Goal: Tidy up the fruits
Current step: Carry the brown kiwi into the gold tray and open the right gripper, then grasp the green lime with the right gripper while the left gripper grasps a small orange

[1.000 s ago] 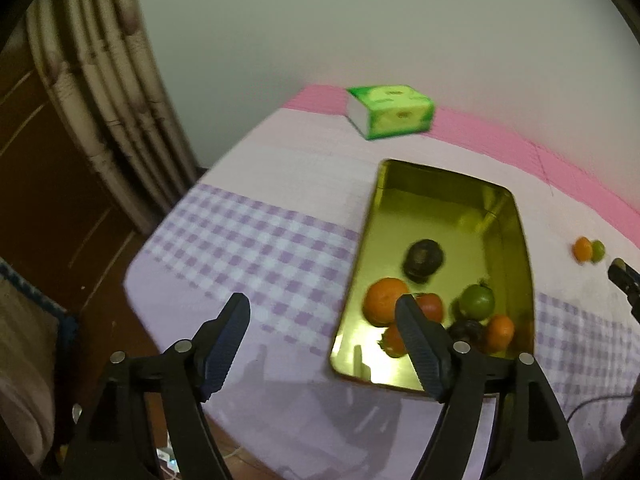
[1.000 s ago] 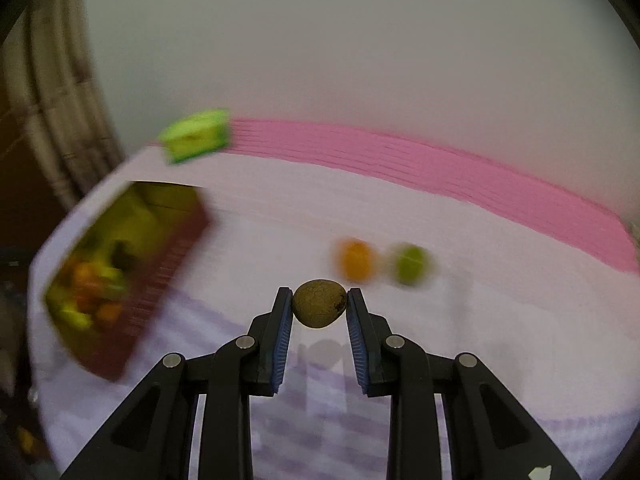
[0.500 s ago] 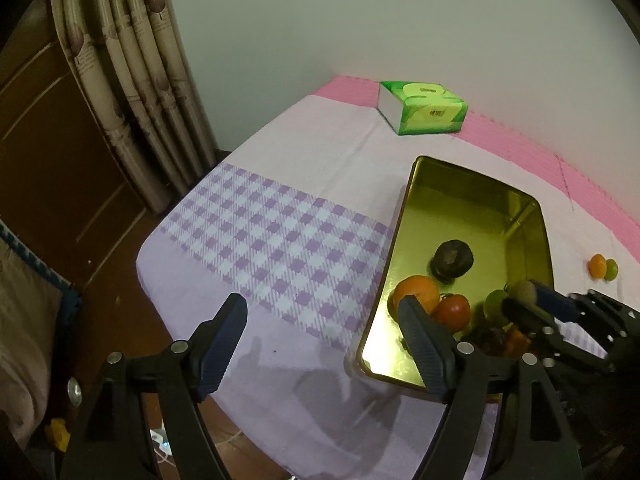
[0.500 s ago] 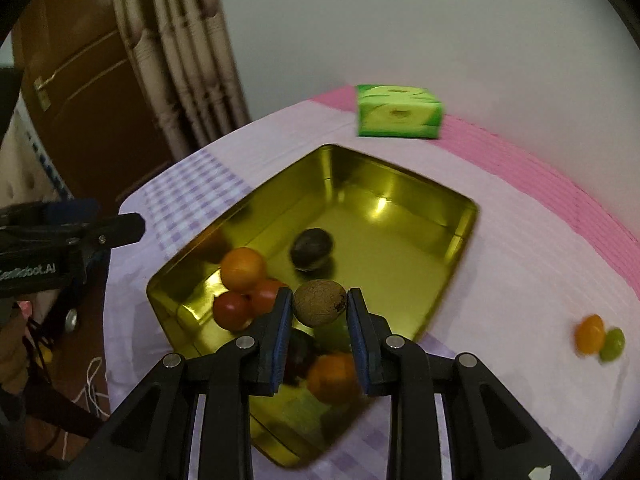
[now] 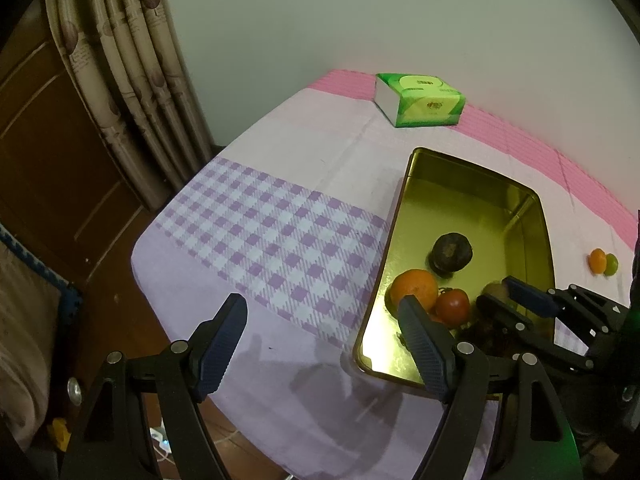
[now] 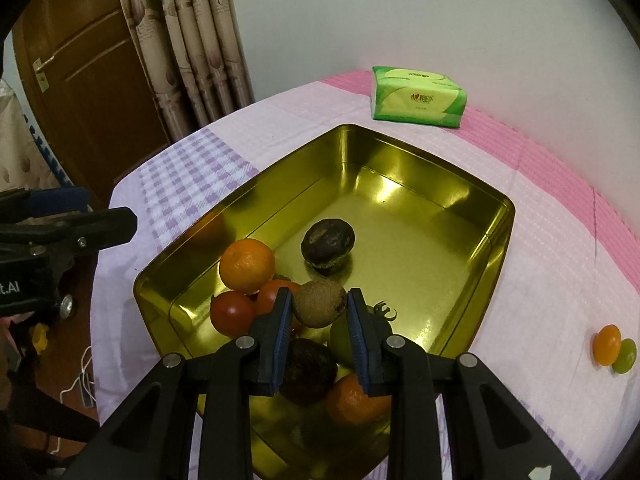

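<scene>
Two black grippers, angular, with triangular cut-outs in the arms. Left gripper [image 5: 322, 344]: dark blue ribbed pads [image 5: 219, 344] at ten and two o'clock, silver round screws [image 5: 179, 346] on the knuckles below. Right gripper [image 6: 320, 316]: brighter blue ridged pads [image 6: 283, 332] on black fingers, silver screws [image 6: 244, 342] at the joints. White lettering ending ".AI" [image 6: 9, 289] on the left gripper's body, at nine o'clock in the right wrist view.

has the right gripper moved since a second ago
Yes. The right gripper, still shut on the brown fruit, swung from bare cloth near the two small fruits over to the gold tin, and now hangs above the fruit pile.
</scene>
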Available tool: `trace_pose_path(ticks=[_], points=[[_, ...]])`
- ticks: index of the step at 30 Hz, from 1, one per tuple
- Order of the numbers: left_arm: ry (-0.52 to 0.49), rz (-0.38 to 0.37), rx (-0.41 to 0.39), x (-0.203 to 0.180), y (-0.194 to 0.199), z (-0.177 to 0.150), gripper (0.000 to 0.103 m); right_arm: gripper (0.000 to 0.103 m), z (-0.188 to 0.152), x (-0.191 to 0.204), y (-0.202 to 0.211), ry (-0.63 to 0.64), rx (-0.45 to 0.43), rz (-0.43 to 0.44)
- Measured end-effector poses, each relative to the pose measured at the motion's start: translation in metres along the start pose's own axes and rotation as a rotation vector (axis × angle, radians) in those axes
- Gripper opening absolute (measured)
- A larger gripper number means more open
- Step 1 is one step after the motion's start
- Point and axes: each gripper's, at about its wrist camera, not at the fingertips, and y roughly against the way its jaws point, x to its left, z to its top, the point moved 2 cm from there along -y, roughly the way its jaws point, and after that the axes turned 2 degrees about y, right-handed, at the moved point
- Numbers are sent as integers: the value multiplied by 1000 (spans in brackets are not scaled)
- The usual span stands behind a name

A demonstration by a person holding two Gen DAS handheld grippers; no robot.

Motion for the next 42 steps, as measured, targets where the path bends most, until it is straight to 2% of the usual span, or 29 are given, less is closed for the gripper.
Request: trace_pose_path(ticks=[4, 10, 15, 19, 26, 29, 33, 37, 42], points=[[-2, -6, 9, -2, -2, -1, 78, 41, 0, 0, 3, -1, -10, 1], [-23, -11, 12, -7, -3, -2, 78, 41, 1, -2, 20, -13, -42, 9], [-24, -17, 7, -8, -2, -3, 78, 45, -5, -21, 50, -61, -99, 1], [-22, -22, 13, -7, -2, -2, 78, 45, -27, -61, 71, -118, -107, -92], [-35, -18, 12, -11, -3, -3, 78, 45, -85, -170, 98, -313, -77, -307], [-49, -38, 2, -16, -1, -3, 78, 45, -102, -207, 100, -353, -61, -382], [-79, -86, -18, -29, 5, -3, 78, 45, -112, -238, 90, -370, -41, -415], [-113, -133, -50, -51, 14, 0, 78, 45, -112, -252, 75, -371, -43, -407], [-186, -189, -56, -96, 21, 9, 78, 45, -107, -266, 61, -376, -43, -403]])
